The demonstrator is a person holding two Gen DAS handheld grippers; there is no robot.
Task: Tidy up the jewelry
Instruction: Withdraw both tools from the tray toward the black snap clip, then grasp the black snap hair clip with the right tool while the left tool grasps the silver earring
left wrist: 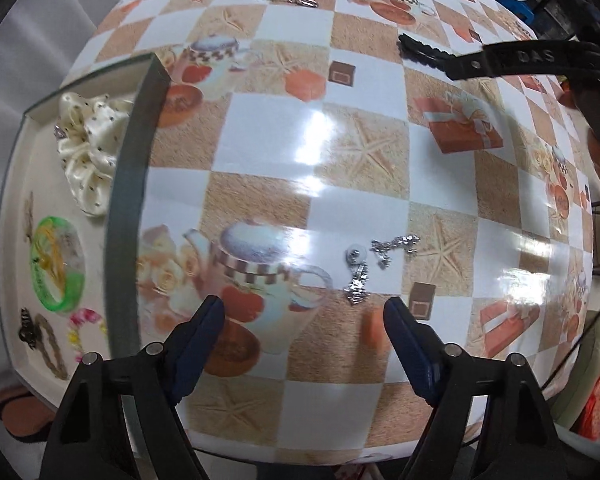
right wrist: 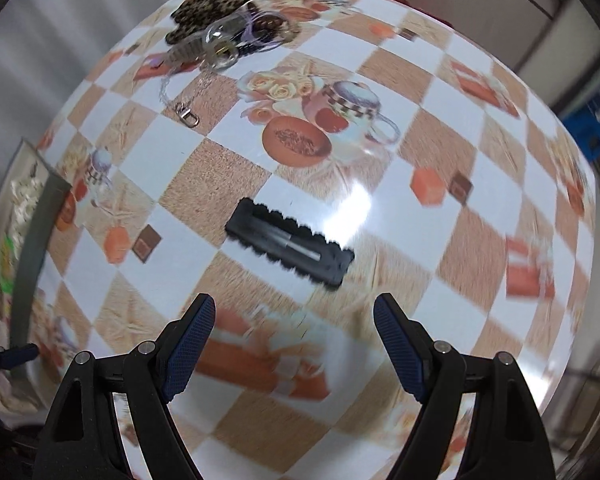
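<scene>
Two grippers, both with jaws apart and nothing between them. Left gripper (left wrist: 304,312) hangs over the silver chain (left wrist: 374,258), which lies loose on the table (left wrist: 260,120) toward its near edge, just ahead of the fingertips. Right gripper (right wrist: 294,310) hovers short of the black hair clip (right wrist: 290,242), mid-table. The tray (left wrist: 130,160) sits at the table's left edge, already holding a scrunchie (left wrist: 88,152) and a green bangle (left wrist: 58,266). Suggested approach — bring your left jaws straight down astride the chain's bunched part, pads flat to the cloth, then close slowly; thin links probably slip out otherwise.
</scene>
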